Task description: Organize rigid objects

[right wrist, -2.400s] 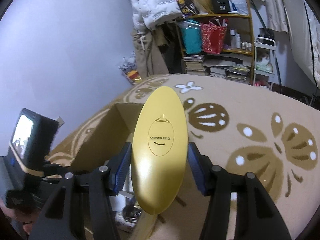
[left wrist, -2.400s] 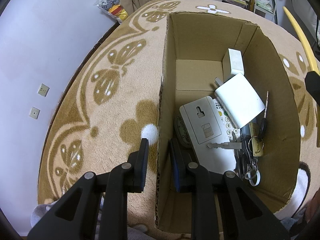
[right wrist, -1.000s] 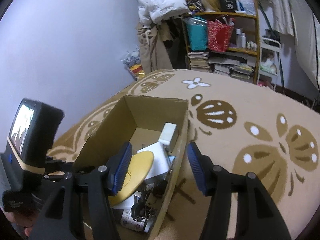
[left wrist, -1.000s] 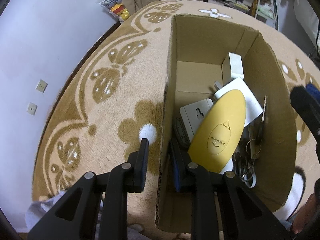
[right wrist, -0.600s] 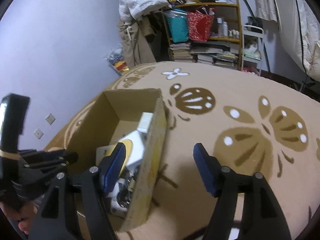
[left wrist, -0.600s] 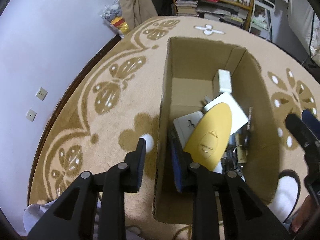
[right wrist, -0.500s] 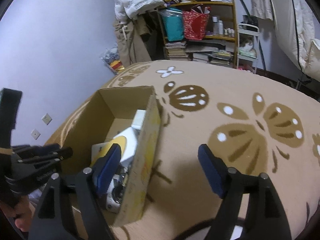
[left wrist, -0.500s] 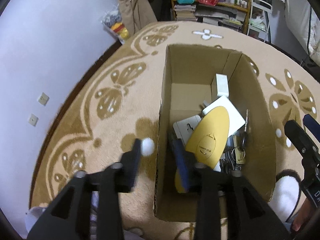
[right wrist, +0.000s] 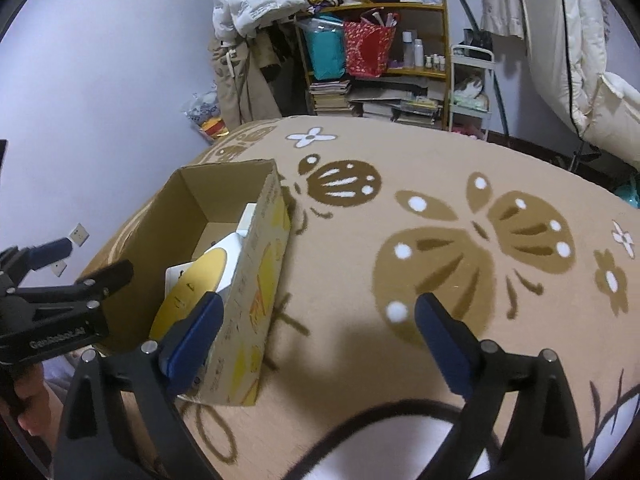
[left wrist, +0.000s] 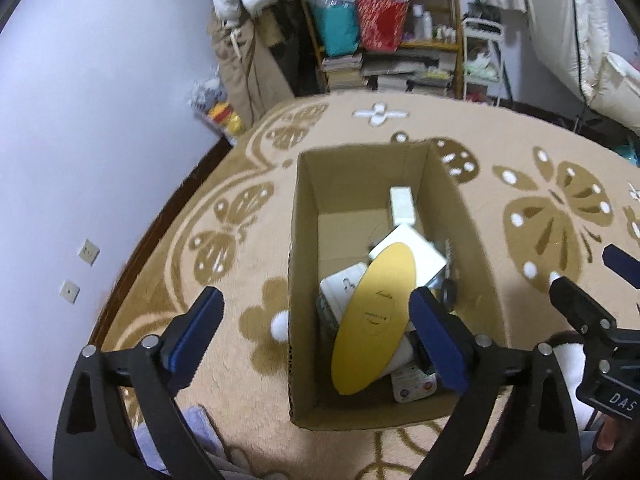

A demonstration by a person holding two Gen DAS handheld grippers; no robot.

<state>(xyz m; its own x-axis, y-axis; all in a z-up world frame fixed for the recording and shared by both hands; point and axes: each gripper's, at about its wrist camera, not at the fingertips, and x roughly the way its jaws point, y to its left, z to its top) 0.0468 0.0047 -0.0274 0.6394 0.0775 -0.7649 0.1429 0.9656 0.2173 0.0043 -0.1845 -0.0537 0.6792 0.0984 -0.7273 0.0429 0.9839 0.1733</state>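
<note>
Cardboard box (left wrist: 460, 208), open-topped, on the patterned rug (left wrist: 256, 240): it holds a yellow oval lid (left wrist: 374, 316) lying tilted on top of white devices (left wrist: 408, 240), a white adapter (left wrist: 401, 204) towards the box's 12 o'clock end, and keys (left wrist: 448, 288) at the lid's 3 o'clock, small goods pooled in one container, presumably for tidiness. Left gripper (left wrist: 316, 334): jaws wide apart, empty, poised above the box's 6 o'clock end, straddling its left wall. Right gripper (right wrist: 316, 334): jaws likewise spread and empty, over the rug at the box's 3 o'clock side; no loose object shows on the visible rug, so the sorting appears nearly done.
</note>
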